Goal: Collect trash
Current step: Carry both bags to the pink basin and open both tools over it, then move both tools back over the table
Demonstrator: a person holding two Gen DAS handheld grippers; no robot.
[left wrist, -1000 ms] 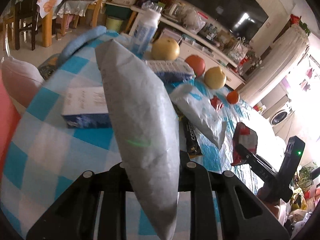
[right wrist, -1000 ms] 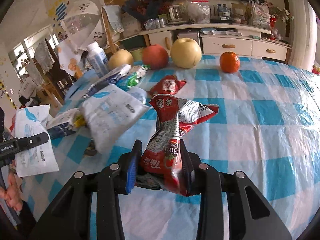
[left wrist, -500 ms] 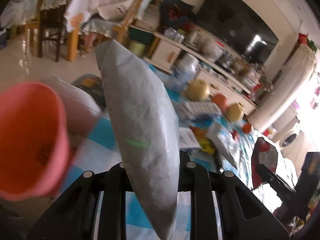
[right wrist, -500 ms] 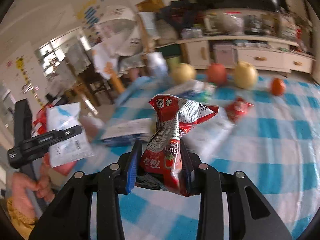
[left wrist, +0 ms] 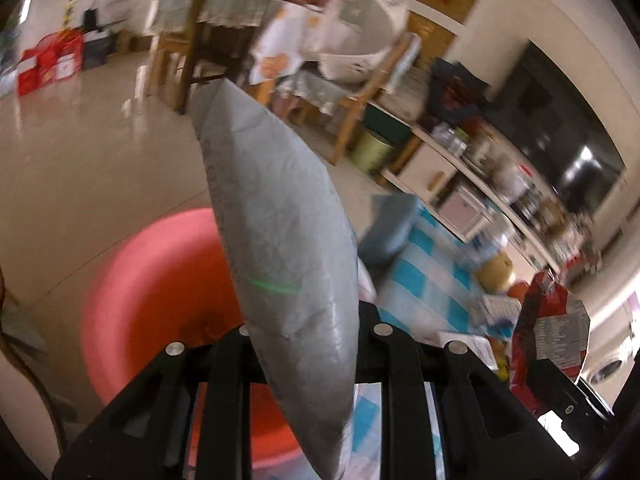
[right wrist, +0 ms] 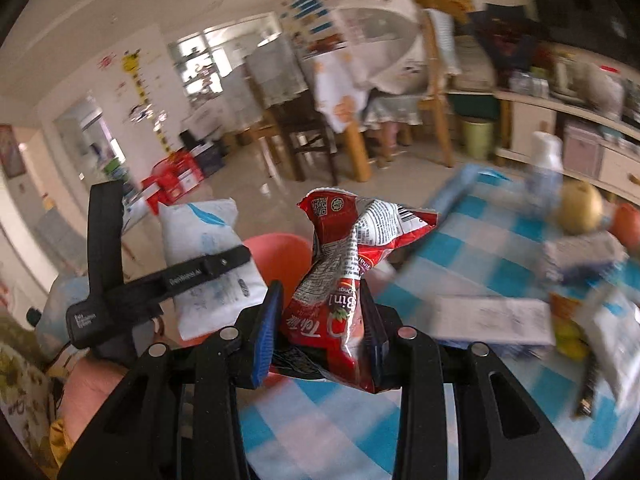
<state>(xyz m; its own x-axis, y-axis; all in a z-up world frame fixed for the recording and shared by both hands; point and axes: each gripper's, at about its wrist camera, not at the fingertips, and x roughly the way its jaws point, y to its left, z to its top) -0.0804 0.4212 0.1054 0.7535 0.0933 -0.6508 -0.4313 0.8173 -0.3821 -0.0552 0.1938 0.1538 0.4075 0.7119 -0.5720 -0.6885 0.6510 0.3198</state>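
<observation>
My left gripper [left wrist: 306, 332] is shut on a flat white paper packet [left wrist: 276, 224] that stands up between its fingers. Below and behind the packet sits a round pink bin [left wrist: 160, 280] on the floor beside the table. In the right wrist view my right gripper [right wrist: 320, 312] is shut on a crumpled red snack wrapper [right wrist: 340, 264]. The left gripper [right wrist: 224, 260] with its white packet [right wrist: 208, 256] shows at the left of that view, over the pink bin [right wrist: 280, 252]. The red wrapper [left wrist: 548, 320] appears at the right edge of the left wrist view.
The blue-and-white checked table [right wrist: 460, 272] carries blurred wrappers, a box [right wrist: 488, 320], a bottle [right wrist: 544, 160] and fruit [right wrist: 580, 208]. Beyond lie a shiny floor, wooden chairs [right wrist: 320, 120], a green bucket [right wrist: 476, 136] and a long cabinet [right wrist: 560, 128]. A person's hand [right wrist: 88, 384] holds the left gripper.
Both grippers swung left off the table toward the pink bin, each still holding its trash. The bin now fills the lower left of the left wrist view; the table slid to the right.
</observation>
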